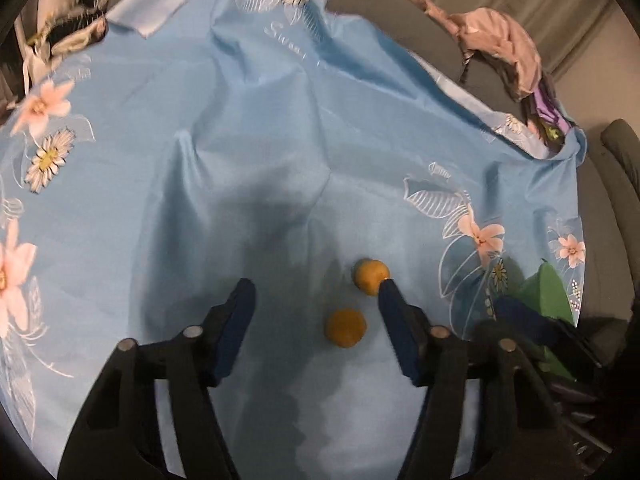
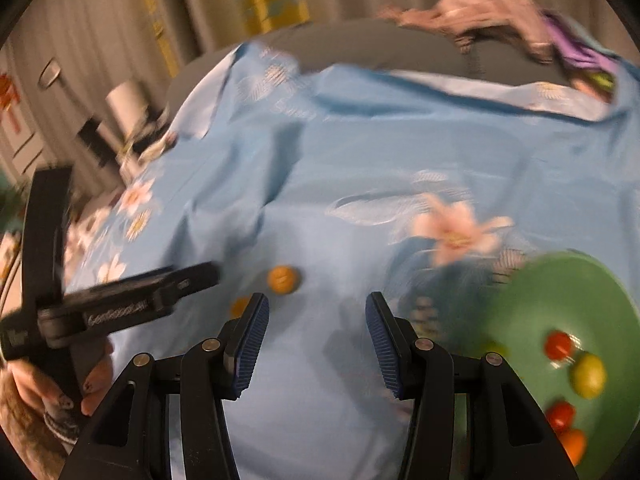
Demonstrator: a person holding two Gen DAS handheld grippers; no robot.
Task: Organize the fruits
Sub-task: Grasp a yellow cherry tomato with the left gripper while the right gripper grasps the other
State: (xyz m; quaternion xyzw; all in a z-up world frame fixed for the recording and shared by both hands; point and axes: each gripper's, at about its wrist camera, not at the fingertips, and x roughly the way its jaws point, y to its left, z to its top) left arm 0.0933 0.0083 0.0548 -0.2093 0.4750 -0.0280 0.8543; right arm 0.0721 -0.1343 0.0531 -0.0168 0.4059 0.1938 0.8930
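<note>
Two small yellow-orange fruits lie on the light blue flowered cloth (image 1: 240, 140). In the left wrist view the nearer fruit (image 1: 345, 327) sits between the fingers of my left gripper (image 1: 316, 284), closer to the right finger, and neither pad touches it. The farther fruit (image 1: 370, 276) lies right at that finger's tip. My right gripper (image 2: 316, 300) is open over bare cloth with nothing between its pads. In its view, one fruit (image 2: 283, 279) lies just ahead and the other fruit (image 2: 239, 306) peeks out behind its left finger. To the right stands a green plate (image 2: 560, 292) holding several small red, yellow-green and orange fruits.
A finger of the left gripper (image 2: 188, 280) reaches in from the left, held by a hand (image 2: 96, 376). The plate's edge (image 1: 548, 292) shows at the right of the left wrist view. A pink cloth heap (image 1: 504, 40) lies on the grey surface behind. The blue cloth is creased.
</note>
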